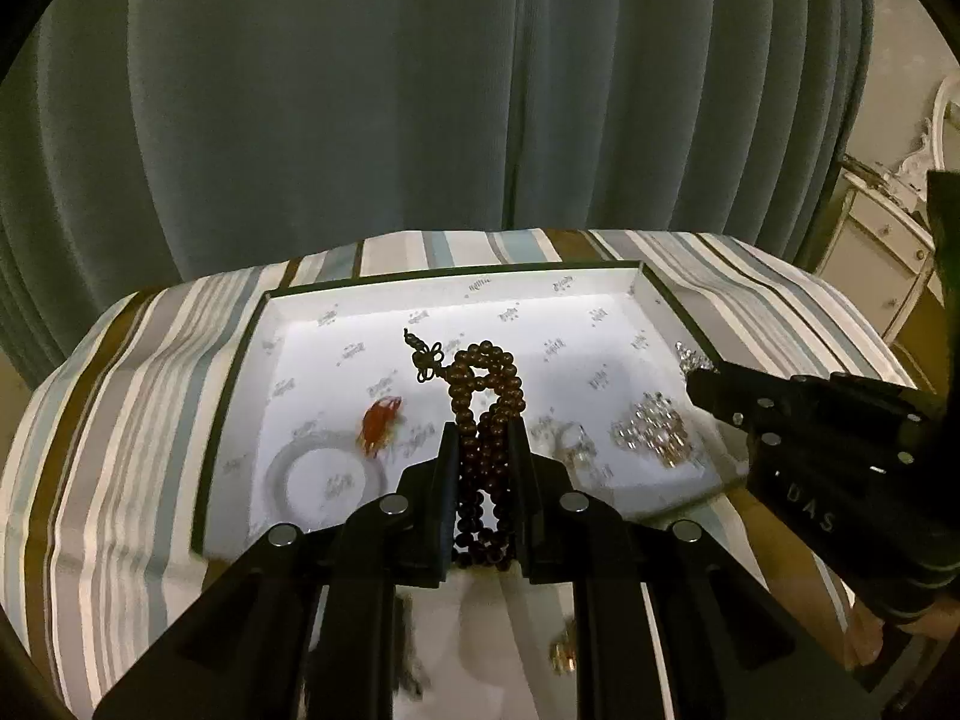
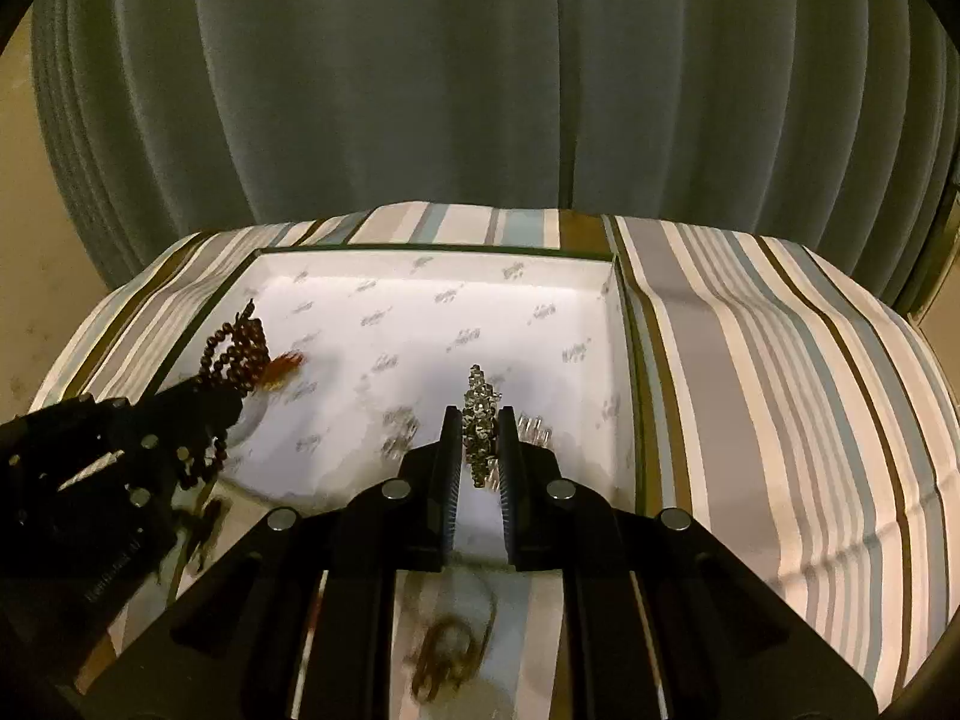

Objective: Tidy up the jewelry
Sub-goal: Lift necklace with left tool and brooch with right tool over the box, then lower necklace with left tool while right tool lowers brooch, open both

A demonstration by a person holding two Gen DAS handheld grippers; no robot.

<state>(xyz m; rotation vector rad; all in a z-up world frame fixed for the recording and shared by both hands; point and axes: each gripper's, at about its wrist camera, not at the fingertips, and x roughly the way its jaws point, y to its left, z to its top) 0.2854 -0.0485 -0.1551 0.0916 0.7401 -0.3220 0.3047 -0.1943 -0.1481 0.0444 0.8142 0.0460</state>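
Note:
My left gripper (image 1: 485, 432) is shut on a brown wooden bead necklace (image 1: 486, 384), whose loops and knotted tassel stick out past the fingertips over the white tray (image 1: 540, 294). My right gripper (image 2: 480, 420) is shut on a sparkly silver chain bracelet (image 2: 480, 420) that stands up between its fingers above the tray (image 2: 420, 276). In the tray lie a clear bangle (image 1: 327, 471), an orange-red piece (image 1: 378, 423), a silver ring (image 1: 576, 444) and a pile of crystal beads (image 1: 654, 429). The right gripper's body (image 1: 828, 444) shows at the right of the left wrist view.
The tray sits on a round table under a striped cloth (image 2: 780, 390). Blue-grey curtains (image 1: 420, 90) hang close behind. A cream cabinet (image 1: 882, 258) stands at the far right. Blurred gold jewelry (image 2: 444, 654) lies on the cloth below the right gripper.

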